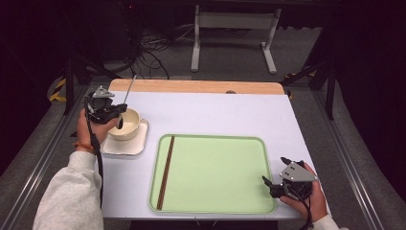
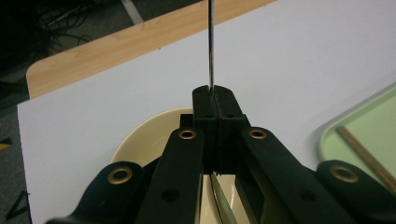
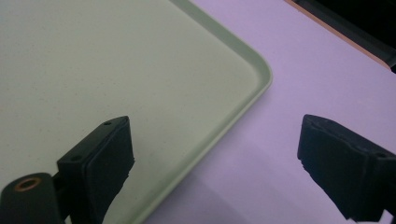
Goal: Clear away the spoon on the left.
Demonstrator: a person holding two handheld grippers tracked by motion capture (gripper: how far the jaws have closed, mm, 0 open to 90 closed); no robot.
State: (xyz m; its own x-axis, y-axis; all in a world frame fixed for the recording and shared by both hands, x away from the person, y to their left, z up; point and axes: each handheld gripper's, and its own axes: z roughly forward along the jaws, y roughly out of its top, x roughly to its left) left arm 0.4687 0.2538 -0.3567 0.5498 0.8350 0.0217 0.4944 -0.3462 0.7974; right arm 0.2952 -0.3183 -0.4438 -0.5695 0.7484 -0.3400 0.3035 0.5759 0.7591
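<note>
Inside, green tray [image 1: 215, 158] holds chopsticks [image 1: 165, 172] — cream bowl [image 1: 129, 125] on plate [image 1: 123, 146].

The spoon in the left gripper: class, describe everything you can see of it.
The spoon has a thin, straight, grey handle that looks like metal. The shut fingers of the left gripper pinch the handle, which rises tilted beyond them. Its lower end hangs over the cream bowl. Whether it touches the bowl cannot be told.
</note>
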